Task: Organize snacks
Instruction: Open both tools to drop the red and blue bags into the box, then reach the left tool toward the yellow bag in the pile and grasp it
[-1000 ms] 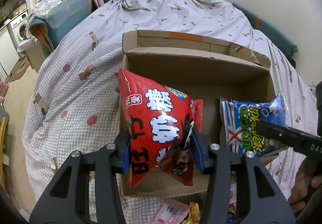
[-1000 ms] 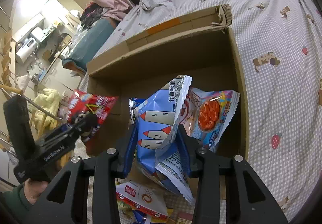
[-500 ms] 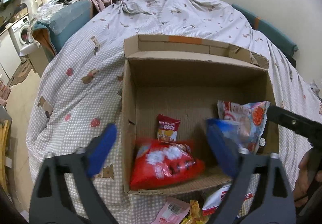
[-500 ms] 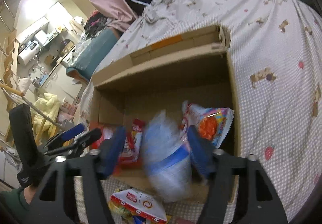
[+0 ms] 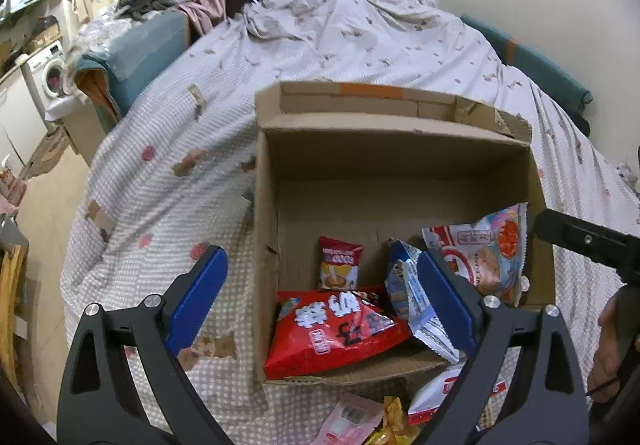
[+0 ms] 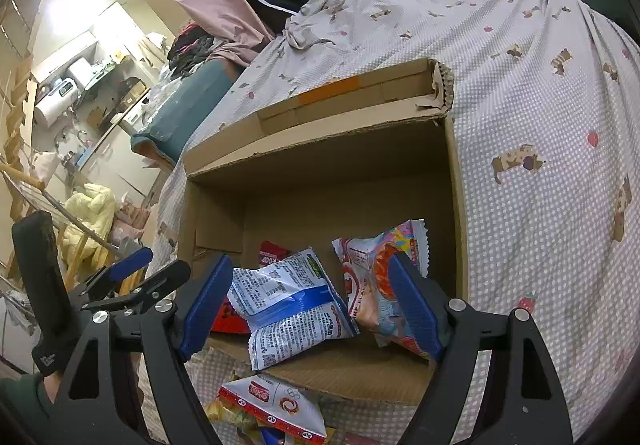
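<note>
An open cardboard box (image 5: 268,205) (image 6: 454,173) sits on the bed. Inside lie a red snack bag (image 5: 336,329), a blue and white bag (image 6: 288,297) (image 5: 404,293), a pink and white bag (image 5: 484,249) (image 6: 372,273) and a small red packet (image 5: 340,261). My left gripper (image 5: 320,305) is open and empty, just above the box's near left corner. My right gripper (image 6: 312,305) is open and empty, above the blue and white bag. Each gripper shows in the other's view, the left (image 6: 132,277) and the right (image 5: 588,241).
Several loose snack packets lie on the bed in front of the box, among them a white and red one (image 6: 276,405) and a pink one (image 5: 348,417). The patterned bedspread (image 5: 340,45) spreads around the box. The bed's left edge drops to the floor (image 5: 44,213).
Both grippers opened and let go. The red bag dropped from the left gripper and the blue and white bag from the right; both now lie in the box. Both grippers drew back slightly.
</note>
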The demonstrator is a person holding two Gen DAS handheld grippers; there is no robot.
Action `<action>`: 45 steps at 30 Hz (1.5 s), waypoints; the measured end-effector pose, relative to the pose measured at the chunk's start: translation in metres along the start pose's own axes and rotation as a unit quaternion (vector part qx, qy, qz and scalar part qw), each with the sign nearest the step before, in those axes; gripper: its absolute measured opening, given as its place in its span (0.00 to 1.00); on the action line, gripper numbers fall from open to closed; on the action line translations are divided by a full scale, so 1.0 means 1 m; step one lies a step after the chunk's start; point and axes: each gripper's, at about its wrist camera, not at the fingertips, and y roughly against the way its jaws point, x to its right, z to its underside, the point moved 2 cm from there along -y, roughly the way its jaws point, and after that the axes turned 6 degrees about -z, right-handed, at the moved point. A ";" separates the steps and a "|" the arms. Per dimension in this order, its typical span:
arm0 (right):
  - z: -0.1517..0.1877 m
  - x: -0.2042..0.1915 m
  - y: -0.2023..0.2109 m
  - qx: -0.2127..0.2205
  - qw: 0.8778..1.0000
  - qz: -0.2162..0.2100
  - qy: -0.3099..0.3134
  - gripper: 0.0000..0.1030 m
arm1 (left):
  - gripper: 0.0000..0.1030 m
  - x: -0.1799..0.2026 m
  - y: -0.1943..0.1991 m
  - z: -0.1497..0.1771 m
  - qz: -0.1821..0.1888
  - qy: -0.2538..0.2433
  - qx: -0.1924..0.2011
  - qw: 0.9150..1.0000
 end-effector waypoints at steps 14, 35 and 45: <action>0.010 -0.019 0.030 0.004 1.000 -0.006 0.013 0.80 | 1.00 -0.007 0.038 0.003 0.007 0.009 0.025 1.000; 0.068 -0.022 0.076 -0.016 1.000 0.004 -0.014 0.80 | 1.00 -0.020 0.084 0.047 0.003 0.010 -0.001 1.000; 0.100 -0.011 0.068 -0.060 0.997 0.020 -0.046 0.80 | 1.00 -0.042 0.072 0.081 -0.015 0.045 -0.064 0.997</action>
